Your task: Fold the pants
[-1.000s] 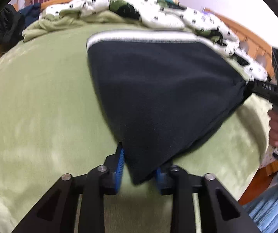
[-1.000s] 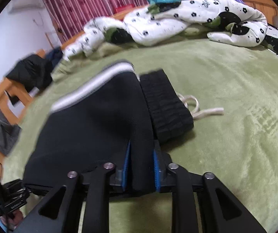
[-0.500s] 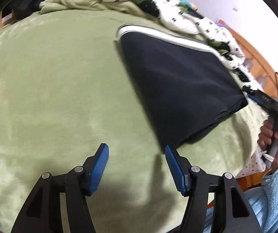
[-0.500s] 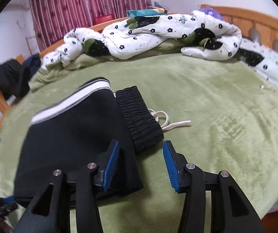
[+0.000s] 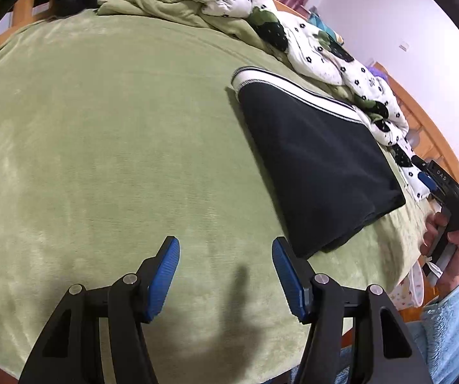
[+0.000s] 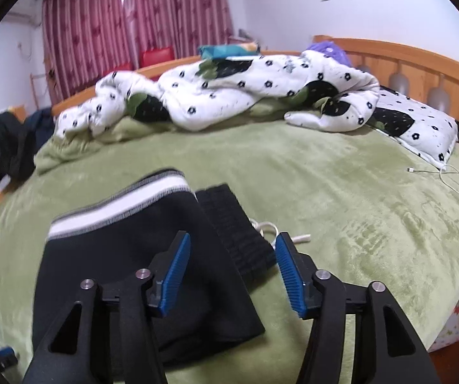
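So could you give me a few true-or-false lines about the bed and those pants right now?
1. The pants lie folded on the green blanket. True.
2. The left gripper grips the pants. False: nothing is between its jaws, and the pants lie beside it.
3. A white drawstring pokes out beside the pants. True.
4. The right gripper is clamped shut. False: its jaws are opening, hovering over the pants without pressing them.
5. The flowered quilt covers the pants. False: it is bunched at the far side of the bed.

Wooden bed (image 6: 415, 60) under a green blanket (image 6: 309, 172), red curtains (image 6: 133, 22), white walls (image 6: 373, 3).
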A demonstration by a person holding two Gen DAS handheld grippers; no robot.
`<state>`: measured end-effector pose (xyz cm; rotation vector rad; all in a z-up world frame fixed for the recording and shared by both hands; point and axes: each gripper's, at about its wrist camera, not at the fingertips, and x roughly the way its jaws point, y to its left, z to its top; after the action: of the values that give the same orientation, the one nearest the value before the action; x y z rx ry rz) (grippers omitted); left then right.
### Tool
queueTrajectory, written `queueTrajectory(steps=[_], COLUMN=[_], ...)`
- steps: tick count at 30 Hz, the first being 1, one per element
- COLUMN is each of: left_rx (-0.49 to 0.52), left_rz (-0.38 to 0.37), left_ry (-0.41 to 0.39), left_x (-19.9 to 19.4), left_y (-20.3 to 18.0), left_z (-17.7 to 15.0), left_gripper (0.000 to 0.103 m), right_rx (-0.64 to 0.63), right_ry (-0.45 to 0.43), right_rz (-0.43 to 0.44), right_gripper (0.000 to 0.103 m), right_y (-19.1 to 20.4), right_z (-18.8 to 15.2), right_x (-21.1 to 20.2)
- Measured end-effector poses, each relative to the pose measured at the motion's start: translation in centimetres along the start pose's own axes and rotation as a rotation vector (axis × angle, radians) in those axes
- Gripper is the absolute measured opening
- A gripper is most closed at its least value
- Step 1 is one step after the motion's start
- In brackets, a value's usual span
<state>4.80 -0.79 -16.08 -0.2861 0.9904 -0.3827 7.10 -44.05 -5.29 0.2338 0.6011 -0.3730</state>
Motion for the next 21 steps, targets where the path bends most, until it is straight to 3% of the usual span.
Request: queueTrajectory(steps=[5,11,21], left_rx=[-0.027,-0.046,-0.052], left_rz=[0.003,-0.031,-0.071], left_ry=[-0.033,-0.038,-0.021], left_x=[-1.0,-1.7,-1.9], left_y=[0.7,1.0,1.0], left_z=[0.2,0.5,0.7], left_gripper=[0.057,0.057,0.057], right_rx=[0.046,0.043,-0.050], right_ry=[0.044,0.034,0.036], right_rz=[0.023,0.020,-0.014], right_gripper=[0.055,0.055,0.060], right_y=[0.6,1.5,3.5], right_z=[0.7,0.8,0.4], right_x=[0.3,0.0,-0.6])
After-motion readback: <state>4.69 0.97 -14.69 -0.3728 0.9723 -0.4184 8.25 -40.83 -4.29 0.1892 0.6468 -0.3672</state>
